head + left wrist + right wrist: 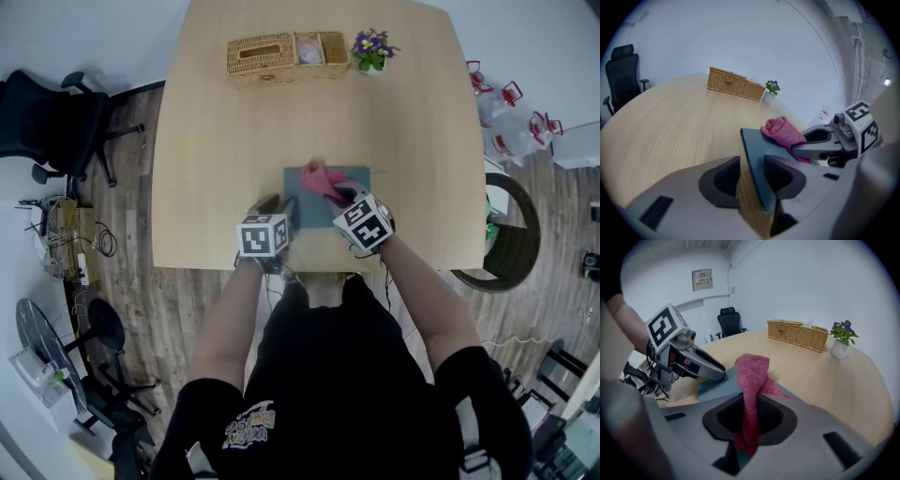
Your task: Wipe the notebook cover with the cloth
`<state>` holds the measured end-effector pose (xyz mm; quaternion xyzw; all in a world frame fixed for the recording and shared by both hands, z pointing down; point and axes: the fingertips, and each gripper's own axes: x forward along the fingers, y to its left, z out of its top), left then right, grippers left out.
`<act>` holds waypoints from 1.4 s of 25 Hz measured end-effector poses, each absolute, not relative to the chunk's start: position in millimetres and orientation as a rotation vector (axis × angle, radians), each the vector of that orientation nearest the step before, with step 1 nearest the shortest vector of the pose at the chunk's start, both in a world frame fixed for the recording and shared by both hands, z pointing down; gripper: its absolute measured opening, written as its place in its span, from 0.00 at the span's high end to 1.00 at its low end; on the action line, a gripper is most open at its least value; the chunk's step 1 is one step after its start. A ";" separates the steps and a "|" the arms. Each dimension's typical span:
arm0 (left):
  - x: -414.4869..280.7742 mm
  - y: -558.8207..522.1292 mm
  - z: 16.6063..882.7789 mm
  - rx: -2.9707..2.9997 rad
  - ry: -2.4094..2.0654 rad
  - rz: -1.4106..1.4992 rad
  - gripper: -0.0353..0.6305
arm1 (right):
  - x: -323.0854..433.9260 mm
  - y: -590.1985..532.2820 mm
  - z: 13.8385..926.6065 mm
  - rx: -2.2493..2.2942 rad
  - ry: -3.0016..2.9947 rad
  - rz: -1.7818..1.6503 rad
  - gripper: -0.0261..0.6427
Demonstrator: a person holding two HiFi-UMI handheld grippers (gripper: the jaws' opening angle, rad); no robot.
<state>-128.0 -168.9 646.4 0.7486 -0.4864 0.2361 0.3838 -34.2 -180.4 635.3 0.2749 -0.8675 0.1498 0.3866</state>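
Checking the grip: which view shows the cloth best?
Right gripper view: the cloth fills the centre, pinched by the right gripper. Left gripper view shows it bunched on the notebook; head view shows only a small pink patch.

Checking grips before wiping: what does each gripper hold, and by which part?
Right gripper pinches the pink cloth by its bunched middle. Left gripper grips nothing: the edge of the notebook merely stands between its open jaws.

Bare tabletop (216,141) beyond notebook (298,194); wicker basket (272,56), flower pot (372,52) along far edge
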 end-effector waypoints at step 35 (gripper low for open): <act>-126.9 -167.0 644.9 1.894 -1.224 0.588 0.73 | -61.1 -65.5 630.3 0.519 -2.296 0.772 0.86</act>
